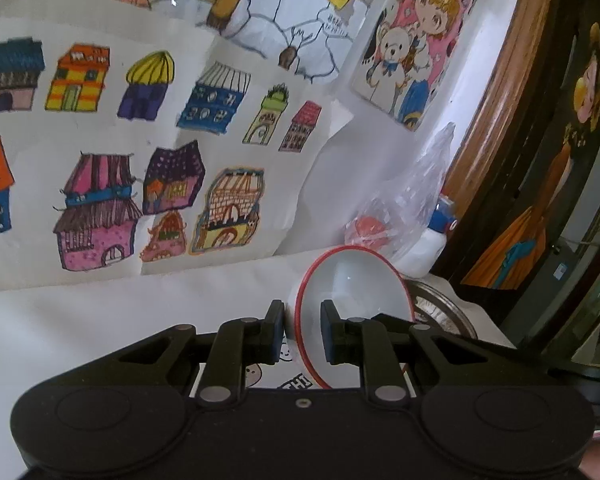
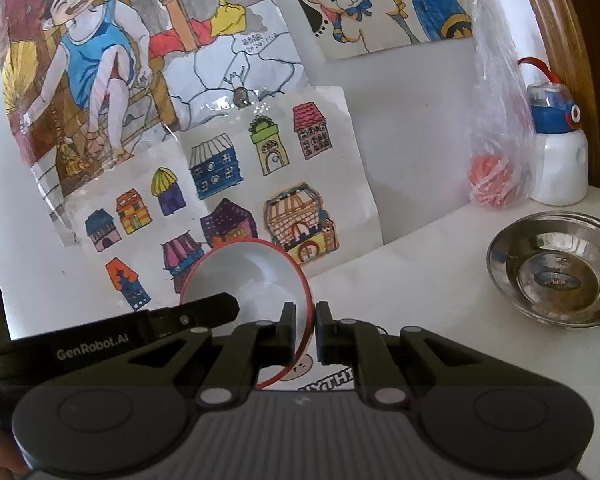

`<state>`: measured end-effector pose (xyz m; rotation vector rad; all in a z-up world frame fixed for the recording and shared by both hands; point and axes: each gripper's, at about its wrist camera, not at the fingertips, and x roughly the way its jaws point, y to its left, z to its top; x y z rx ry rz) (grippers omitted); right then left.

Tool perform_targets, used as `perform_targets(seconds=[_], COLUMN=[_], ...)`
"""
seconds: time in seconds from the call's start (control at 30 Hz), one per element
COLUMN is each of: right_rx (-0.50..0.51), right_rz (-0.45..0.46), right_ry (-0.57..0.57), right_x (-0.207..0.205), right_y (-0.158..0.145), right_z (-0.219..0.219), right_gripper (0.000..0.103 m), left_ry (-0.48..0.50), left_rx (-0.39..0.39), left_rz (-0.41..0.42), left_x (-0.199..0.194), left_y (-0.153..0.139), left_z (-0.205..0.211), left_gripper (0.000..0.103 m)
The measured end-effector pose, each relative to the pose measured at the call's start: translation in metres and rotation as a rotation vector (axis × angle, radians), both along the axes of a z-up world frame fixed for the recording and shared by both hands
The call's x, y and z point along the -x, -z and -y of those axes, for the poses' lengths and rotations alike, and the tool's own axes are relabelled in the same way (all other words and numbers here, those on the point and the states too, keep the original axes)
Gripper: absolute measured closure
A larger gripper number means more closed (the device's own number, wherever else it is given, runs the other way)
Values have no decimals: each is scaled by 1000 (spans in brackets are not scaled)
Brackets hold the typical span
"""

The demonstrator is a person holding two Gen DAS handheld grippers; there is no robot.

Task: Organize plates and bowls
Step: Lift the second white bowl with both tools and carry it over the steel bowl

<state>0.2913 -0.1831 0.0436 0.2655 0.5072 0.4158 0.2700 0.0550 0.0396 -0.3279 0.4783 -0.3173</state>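
Note:
A white bowl with a red rim (image 1: pixel 352 292) (image 2: pixel 252 276) hangs tilted above the white table, its opening facing the cameras. Both grippers hold it. My left gripper (image 1: pixel 302 316) is shut on the bowl's left wall, one finger outside and one inside. My right gripper (image 2: pixel 305 320) is shut on the right rim, which is pinched between its pads. In the right wrist view the left gripper's finger (image 2: pixel 204 308) reaches into the bowl from the left. A steel bowl (image 2: pixel 556 268) (image 1: pixel 440 312) sits on the table to the right.
Behind the steel bowl stand a white bottle with a blue cap (image 2: pixel 556 160) and a clear plastic bag holding something red (image 2: pixel 492 176). Coloured drawings (image 2: pixel 220 184) cover the wall close ahead. A wooden frame (image 1: pixel 496 92) rises at the right. A white printed surface (image 2: pixel 324 380) lies below the bowl.

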Motion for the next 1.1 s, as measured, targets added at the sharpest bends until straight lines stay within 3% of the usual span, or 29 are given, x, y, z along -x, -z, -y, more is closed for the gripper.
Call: perform_targets(seconds=[1.1], right_rx=[-11], right_rz=[39], right_ry=[0], right_x=[34], right_y=[-20], right_z=[5], right_gripper=[92], left_ry=[9], left_rx=[0], left_rz=[68], left_x=[40], left_y=[-27], left_z=[1], left_gripper=[83])
